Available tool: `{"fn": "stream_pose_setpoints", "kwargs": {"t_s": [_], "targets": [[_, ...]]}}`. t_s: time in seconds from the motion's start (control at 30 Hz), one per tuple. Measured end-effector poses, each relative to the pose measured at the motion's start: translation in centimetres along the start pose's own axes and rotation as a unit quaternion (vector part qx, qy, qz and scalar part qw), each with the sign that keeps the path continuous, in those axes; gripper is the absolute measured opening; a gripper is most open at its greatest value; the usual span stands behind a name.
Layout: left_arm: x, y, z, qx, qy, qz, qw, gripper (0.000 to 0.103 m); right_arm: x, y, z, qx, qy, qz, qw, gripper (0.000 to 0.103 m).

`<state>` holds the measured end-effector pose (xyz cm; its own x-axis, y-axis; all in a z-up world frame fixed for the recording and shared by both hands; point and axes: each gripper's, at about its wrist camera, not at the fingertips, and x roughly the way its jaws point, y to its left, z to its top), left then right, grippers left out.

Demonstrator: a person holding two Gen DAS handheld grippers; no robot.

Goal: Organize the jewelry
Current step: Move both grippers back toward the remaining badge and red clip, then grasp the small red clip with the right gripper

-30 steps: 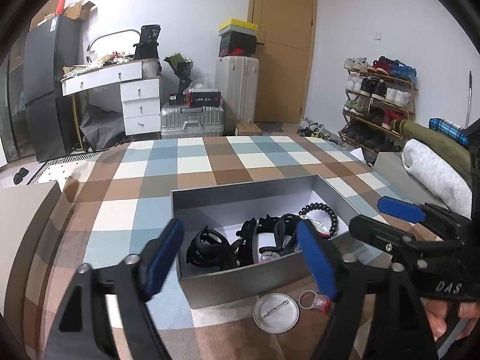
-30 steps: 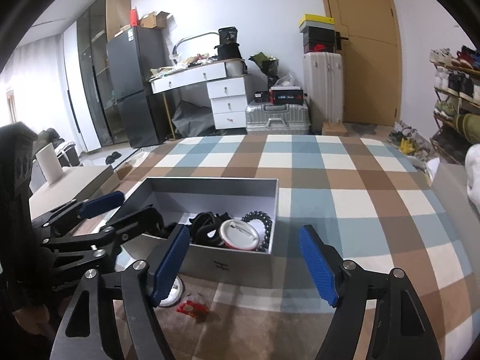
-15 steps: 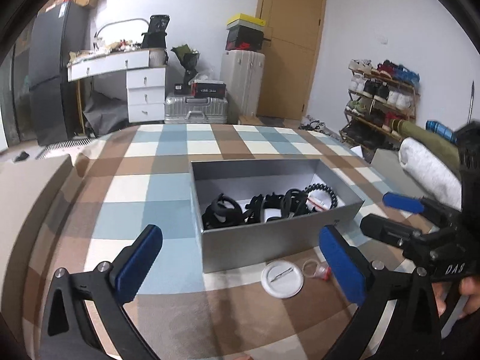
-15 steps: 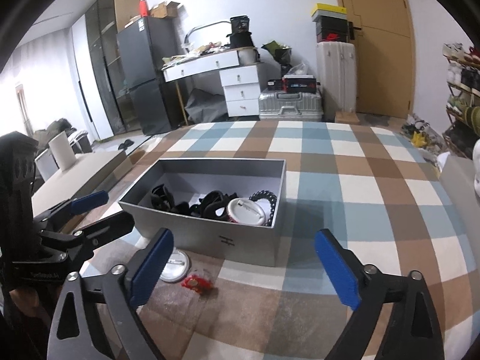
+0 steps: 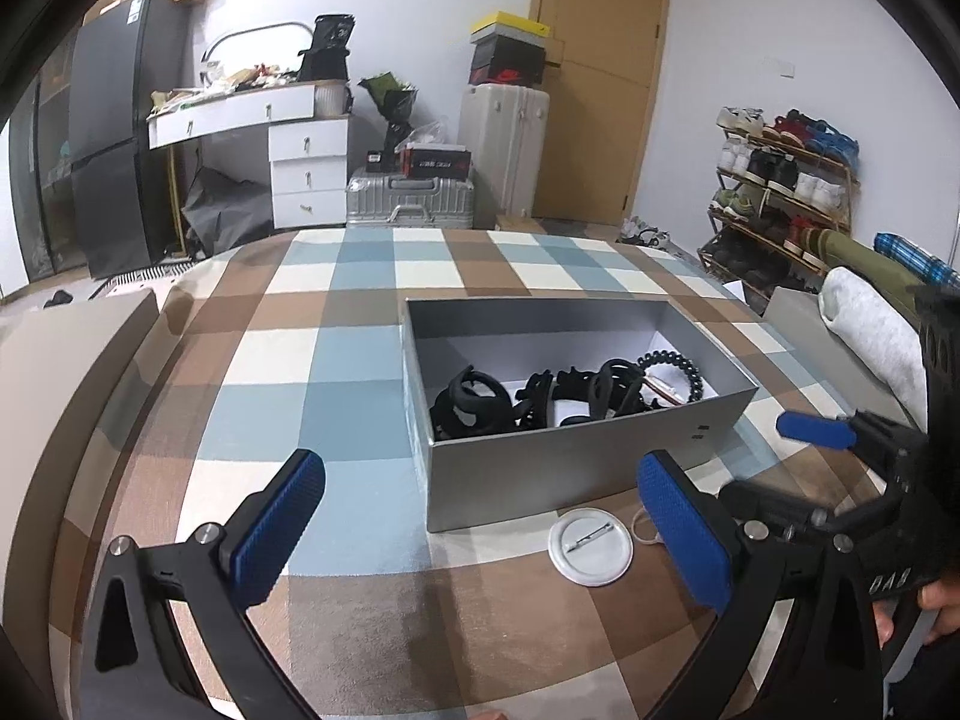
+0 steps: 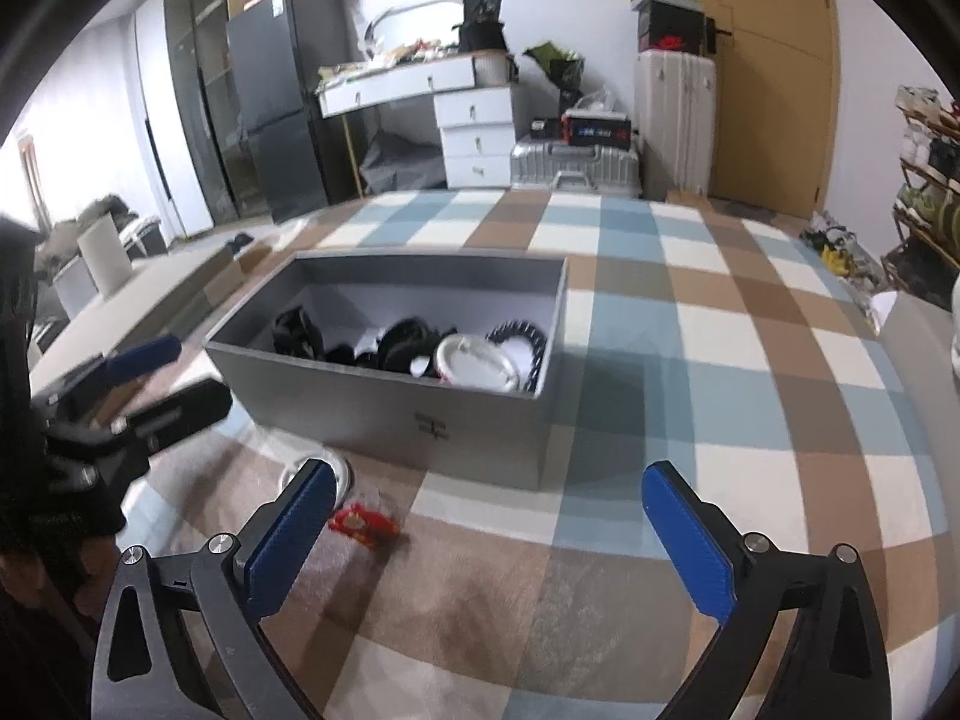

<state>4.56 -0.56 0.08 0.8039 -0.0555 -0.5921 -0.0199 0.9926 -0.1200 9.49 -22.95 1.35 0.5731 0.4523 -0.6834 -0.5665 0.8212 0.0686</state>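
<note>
1. Left gripper (image 5: 480, 531) sits low in the left wrist view with its blue-padded fingers (image 5: 277, 527) spread wide and nothing between them — fully released.
2. Right gripper (image 6: 489, 537) is much the same in its own view: the jaws are opening the last bit, fingers (image 6: 689, 545) far apart, and nothing is gripped.
3. The open grey cardboard box (image 5: 585, 477) stands mid-frame on the blue, brown and cream checked cloth (image 5: 288, 354), and already holds a tangle of black hair clips and bands (image 5: 528, 396), a black beaded bracelet (image 5: 675, 363) at its right end, and a round white pin badge (image 6: 477, 360) seen in the right wrist view.
4. Two pieces lie outside, just in front of the box's near wall: a second round white pin badge lying back-up (image 5: 590, 546) and, beside it, a small red trinket in a clear wrapper (image 6: 363, 523).
5. By my read, this is the gap between placements — both hands free, box partly filled.
6. Next move calls for one gripper to drop low over a loose piece; the badge lies flat, so the fingers must catch its rim edge-on, then lift it over the wall.
</note>
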Motion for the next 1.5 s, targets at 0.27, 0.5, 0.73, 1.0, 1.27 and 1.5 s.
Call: {"fn": "stream_pose_setpoints", "kwargs": {"t_s": [0.27, 0.5, 0.73, 1.0, 1.27, 1.5], "targets": [[-0.1, 0.0, -0.2, 0.000, 0.002, 0.002, 1.0000, 0.102, 1.3, 1.6, -1.0, -0.030, 0.040, 0.002, 0.999, 0.103], [0.1, 0.1, -0.2, -0.002, 0.004, 0.004, 1.0000, 0.102, 2.3, 2.3, -1.7, -0.046, 0.071, -0.005, 0.996, 0.103], [0.2, 0.2, -0.2, 0.000, 0.009, 0.004, 1.0000, 0.102, 2.4, 2.8, -1.8, -0.047, 0.082, -0.006, 0.996, 0.098], [0.2, 0.3, -0.1, -0.003, 0.010, 0.006, 0.9999, 0.102, 2.3, 4.3, -2.1, -0.078, 0.082, 0.015, 0.993, 0.069], [0.1, 0.4, -0.1, -0.001, 0.006, 0.006, 1.0000, 0.102, 2.7, 5.3, -1.4, -0.098, 0.081, 0.029, 0.991, 0.022], [0.0, 0.6, -0.1, -0.003, 0.004, 0.007, 1.0000, 0.102, 1.3, 5.4, -1.8, -0.100, 0.067, 0.043, 0.992, 0.021]]}}
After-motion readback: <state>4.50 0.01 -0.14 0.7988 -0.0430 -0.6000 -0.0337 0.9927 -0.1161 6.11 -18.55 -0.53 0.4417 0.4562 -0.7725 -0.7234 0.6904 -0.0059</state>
